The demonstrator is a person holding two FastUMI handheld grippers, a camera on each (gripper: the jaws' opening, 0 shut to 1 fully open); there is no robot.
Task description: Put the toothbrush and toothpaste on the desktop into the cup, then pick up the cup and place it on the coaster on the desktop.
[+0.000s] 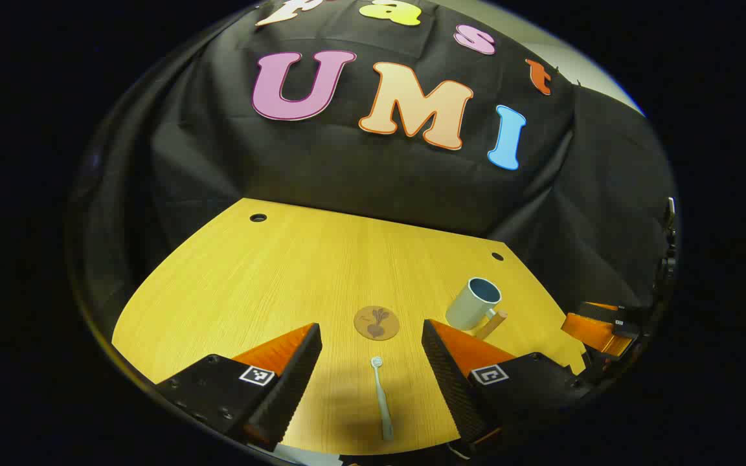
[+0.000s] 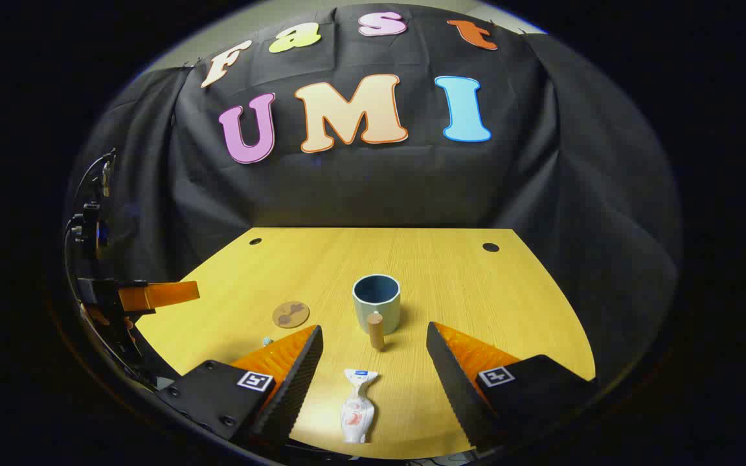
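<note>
A pale toothbrush point(image 1: 381, 399) lies flat on the yellow wooden desktop point(image 1: 269, 278), head pointing away, between the spread fingers of my left gripper point(image 1: 371, 362), which is open above it. Beyond its head lies a round brown coaster point(image 1: 377, 322). A pale green cup point(image 1: 473, 303) with a wooden handle stands upright to the right. In the right gripper view, a white toothpaste tube point(image 2: 357, 408) lies between the fingers of my open right gripper point(image 2: 373, 362). The cup point(image 2: 377, 303) stands just beyond it, handle toward me, and the coaster point(image 2: 291, 314) lies to its left.
Two small dark holes point(image 1: 258, 217) point(image 1: 497, 256) sit near the desktop's far corners. Black cloth hangs behind and beside the desk. The other gripper point(image 1: 599, 327) shows at the right edge of the left gripper view, and at the left edge point(image 2: 146, 296) of the right gripper view.
</note>
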